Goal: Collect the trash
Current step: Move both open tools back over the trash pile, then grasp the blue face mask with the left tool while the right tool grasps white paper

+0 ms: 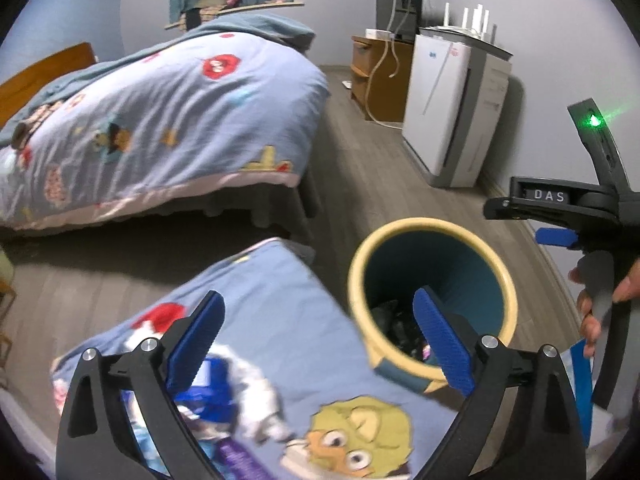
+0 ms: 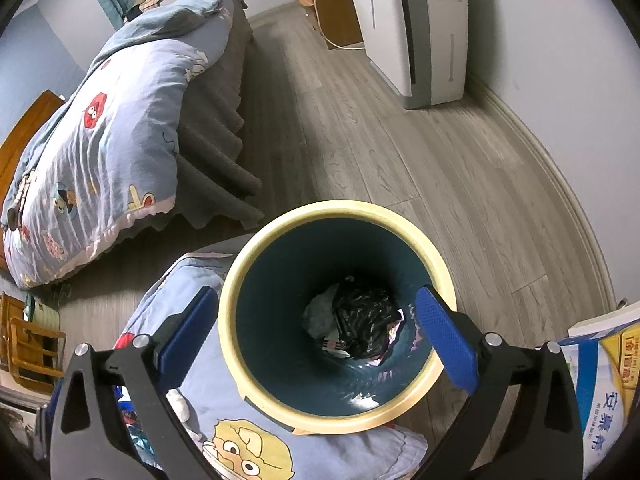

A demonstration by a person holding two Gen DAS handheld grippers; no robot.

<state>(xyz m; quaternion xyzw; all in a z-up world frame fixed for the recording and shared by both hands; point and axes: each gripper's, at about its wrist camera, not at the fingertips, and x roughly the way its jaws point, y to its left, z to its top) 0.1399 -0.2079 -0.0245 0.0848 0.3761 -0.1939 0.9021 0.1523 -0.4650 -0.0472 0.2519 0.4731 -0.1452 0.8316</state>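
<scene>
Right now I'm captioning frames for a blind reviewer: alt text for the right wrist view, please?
The open right gripper hovers over a yellow-rimmed bin, empty-jawed; a black bag and scraps lie at the bin's bottom. A cartoon quilt lies beside the bin on a wood floor, with a bed behind.

- The wastebasket (image 2: pixel 338 216) mouth gapes unobstructed; crumpled trash (image 2: pixel 356 328) lies deep inside.
- A cartoon quilt (image 2: pixel 224 392) crowds its left rim.
- A carton (image 2: pixel 608 380) stands right.
- Wood floor (image 2: pixel 400 152) beyond lies open.

Cartoon quilt (image 1: pixel 168 120) covers bed beside air purifier (image 1: pixel 444 108).
</scene>
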